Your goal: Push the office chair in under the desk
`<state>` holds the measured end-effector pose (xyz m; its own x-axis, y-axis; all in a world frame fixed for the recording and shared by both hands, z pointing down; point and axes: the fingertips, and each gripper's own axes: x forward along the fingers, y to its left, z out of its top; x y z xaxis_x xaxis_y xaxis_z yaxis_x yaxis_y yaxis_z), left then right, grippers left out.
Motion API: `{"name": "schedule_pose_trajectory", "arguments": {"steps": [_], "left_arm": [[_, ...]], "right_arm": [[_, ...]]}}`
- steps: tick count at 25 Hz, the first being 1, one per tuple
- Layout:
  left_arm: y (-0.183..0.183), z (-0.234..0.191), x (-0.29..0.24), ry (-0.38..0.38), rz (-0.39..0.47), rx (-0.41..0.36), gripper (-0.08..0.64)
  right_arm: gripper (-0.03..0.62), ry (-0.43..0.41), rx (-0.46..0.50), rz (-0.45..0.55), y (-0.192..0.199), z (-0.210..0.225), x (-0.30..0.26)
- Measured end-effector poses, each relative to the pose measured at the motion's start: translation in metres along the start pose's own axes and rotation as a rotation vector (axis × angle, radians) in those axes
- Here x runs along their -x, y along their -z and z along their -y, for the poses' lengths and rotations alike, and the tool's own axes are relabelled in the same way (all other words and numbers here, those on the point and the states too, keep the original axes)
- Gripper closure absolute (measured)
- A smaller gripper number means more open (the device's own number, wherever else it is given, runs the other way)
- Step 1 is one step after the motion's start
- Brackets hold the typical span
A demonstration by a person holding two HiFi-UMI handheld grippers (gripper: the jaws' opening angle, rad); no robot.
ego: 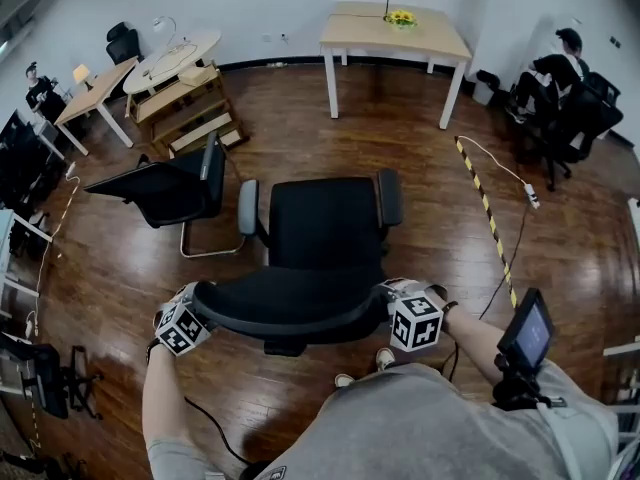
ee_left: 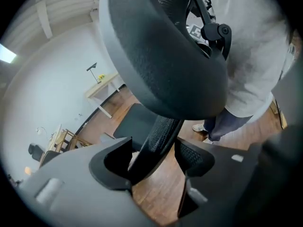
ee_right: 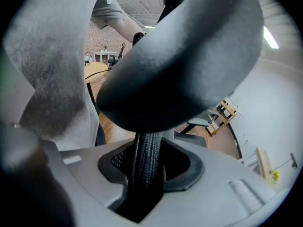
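Observation:
The black office chair [ego: 320, 238] stands right in front of me with its seat facing the light wooden desk [ego: 395, 33] far across the room. My left gripper [ego: 190, 313] is at the left end of the backrest's top edge and my right gripper [ego: 400, 303] at the right end. In the left gripper view the mesh edge [ee_left: 158, 136] runs between the jaws of the left gripper [ee_left: 151, 157], which stand apart with a gap at the right pad. In the right gripper view the right gripper [ee_right: 149, 167] is shut on the mesh edge [ee_right: 147, 160], pinching it from both sides.
A second black chair [ego: 165, 188] stands to the left of mine. Wooden shelves [ego: 190, 113] and a round white table [ego: 175, 53] are at the back left. A yellow-black floor strip [ego: 485, 208] runs along the right. A seated person [ego: 560, 78] is at the far right.

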<state>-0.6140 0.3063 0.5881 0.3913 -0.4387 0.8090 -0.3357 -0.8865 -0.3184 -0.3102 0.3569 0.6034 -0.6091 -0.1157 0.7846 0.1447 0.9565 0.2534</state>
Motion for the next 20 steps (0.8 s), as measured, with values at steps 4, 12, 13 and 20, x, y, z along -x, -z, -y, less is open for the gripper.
{"name": "schedule_pose_trajectory", "arguments": {"steps": [4,12,13,20], "left_arm": [[-0.013,0.005,0.003,0.006,0.000,-0.016,0.305],[-0.026,0.017,-0.005,0.023,-0.006,-0.027,0.316],[-0.028,0.019,-0.006,0.026,-0.005,-0.029,0.316],[-0.041,0.035,-0.012,0.042,-0.018,-0.050,0.328]], "right_arm": [[0.445,-0.026,-0.011,-0.007,0.005,0.001,0.013],[0.451,-0.023,-0.040,-0.049,0.022,0.002,0.020],[0.453,-0.023,-0.042,-0.053,0.024,0.003,0.021],[0.456,-0.024,-0.045,-0.073,0.040,0.000,0.027]]}}
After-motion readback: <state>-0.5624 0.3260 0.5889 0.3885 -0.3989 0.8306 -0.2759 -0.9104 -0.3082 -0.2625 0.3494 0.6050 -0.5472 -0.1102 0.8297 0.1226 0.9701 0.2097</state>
